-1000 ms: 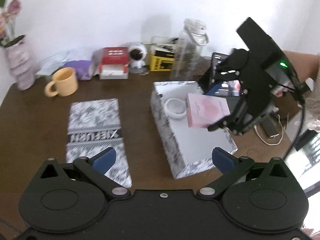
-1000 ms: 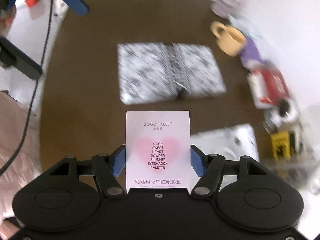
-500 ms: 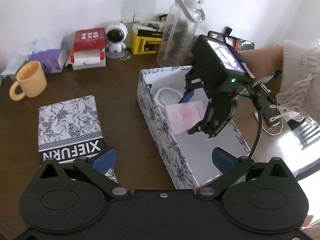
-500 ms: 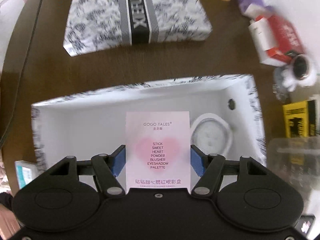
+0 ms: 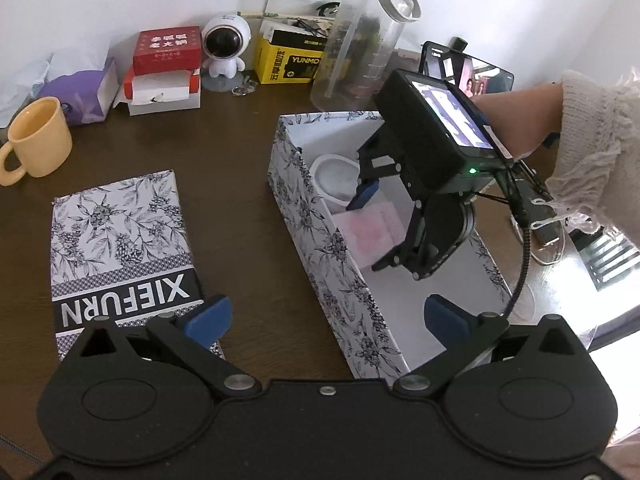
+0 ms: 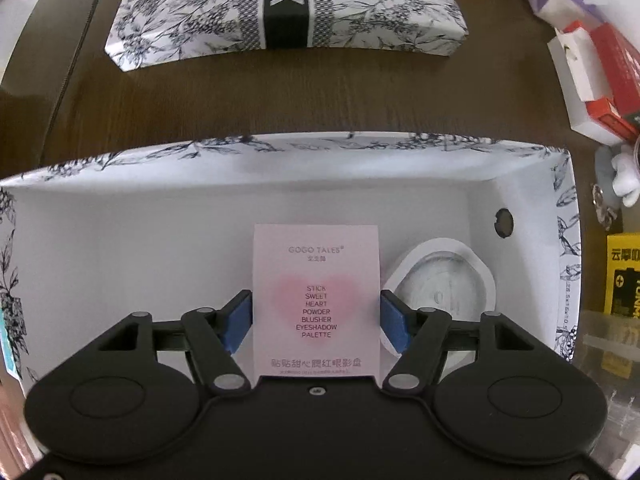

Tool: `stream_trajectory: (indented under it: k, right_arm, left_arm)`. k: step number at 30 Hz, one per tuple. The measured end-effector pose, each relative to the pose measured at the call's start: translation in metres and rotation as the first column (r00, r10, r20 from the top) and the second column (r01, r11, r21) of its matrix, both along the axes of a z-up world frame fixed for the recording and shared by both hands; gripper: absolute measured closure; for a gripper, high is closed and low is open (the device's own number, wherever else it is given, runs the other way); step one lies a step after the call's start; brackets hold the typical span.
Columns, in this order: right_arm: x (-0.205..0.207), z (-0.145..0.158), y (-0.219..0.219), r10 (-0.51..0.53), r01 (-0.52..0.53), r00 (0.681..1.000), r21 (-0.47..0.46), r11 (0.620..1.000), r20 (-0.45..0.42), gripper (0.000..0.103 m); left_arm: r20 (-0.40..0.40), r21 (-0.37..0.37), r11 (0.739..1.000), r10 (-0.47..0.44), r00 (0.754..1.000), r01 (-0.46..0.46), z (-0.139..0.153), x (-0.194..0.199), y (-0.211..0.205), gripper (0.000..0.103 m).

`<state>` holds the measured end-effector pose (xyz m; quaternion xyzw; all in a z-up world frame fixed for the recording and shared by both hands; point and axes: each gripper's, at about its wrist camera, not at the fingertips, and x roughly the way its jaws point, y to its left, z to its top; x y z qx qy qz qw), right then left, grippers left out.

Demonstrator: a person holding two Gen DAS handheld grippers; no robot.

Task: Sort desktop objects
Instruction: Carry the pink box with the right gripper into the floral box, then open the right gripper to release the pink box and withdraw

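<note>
1. Left claw (image 5: 326, 318), bottom of the left wrist view: pads spread wide, nothing between them, hovering over the counter (image 5: 224, 184) near the box's front corner.
2. Right claw (image 6: 316, 322), bottom centre of its own view: clenched on the pink palette box (image 6: 316, 300), one blue pad on each side edge. In the left wrist view the same claw (image 5: 374, 230) sits centre-right, reaching down inside the box.
3. Palette box (image 5: 370, 234) is inside the open floral box (image 5: 320, 216), low near its floor; can't tell if it touches bottom.
4. White round case (image 6: 440, 284) lies on the box floor just right of the palette box, touching or nearly so.
5. Floral lid (image 5: 116, 248) printed XIEFURN lies flat on the counter, left of the box, apart from it.
6. Far edge, upper part of the left wrist view: yellow mug (image 5: 38, 138), red-and-white carton (image 5: 166, 64), astronaut figure (image 5: 225, 46), yellow YUNMO box (image 5: 290, 62), clear water bottle (image 5: 364, 36).
</note>
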<state>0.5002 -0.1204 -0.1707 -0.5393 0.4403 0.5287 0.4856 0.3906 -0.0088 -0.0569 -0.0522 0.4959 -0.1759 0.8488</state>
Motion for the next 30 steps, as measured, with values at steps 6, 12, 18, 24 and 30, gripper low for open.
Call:
stream_trajectory:
  k: [6, 12, 18, 24, 30]
  right_arm:
    - [-0.011, -0.008, -0.006, 0.008, -0.008, 1.0, -0.018, 1.0, -0.012, 0.034]
    - [-0.014, -0.016, -0.01, 0.006, -0.006, 1.0, -0.032, 0.999, 0.003, 0.034]
    - [-0.016, -0.015, -0.015, -0.011, 0.011, 1.0, -0.028, 1.0, 0.019, 0.033]
    - [-0.02, 0.005, -0.023, -0.086, 0.086, 0.996, 0.021, 0.996, 0.016, 0.003]
    - [-0.053, 0.054, -0.06, -0.275, 0.249, 0.959, 0.249, 0.936, 0.075, 0.001]
  left_arm:
    - [-0.032, 0.001, 1.0, 0.021, 0.999, -0.021, -0.007, 0.0, 0.003, 0.0]
    - [-0.036, 0.005, 1.0, 0.017, 0.999, -0.017, -0.008, -0.004, 0.003, 0.0]
    - [-0.031, 0.011, 1.0, 0.012, 0.999, -0.012, -0.003, -0.007, 0.0, 0.0]
    - [-0.007, 0.003, 1.0, -0.01, 1.0, 0.01, 0.011, -0.022, -0.007, 0.0]
    - [0.024, -0.014, 1.0, -0.015, 1.0, 0.015, 0.026, -0.048, -0.018, 0.0]
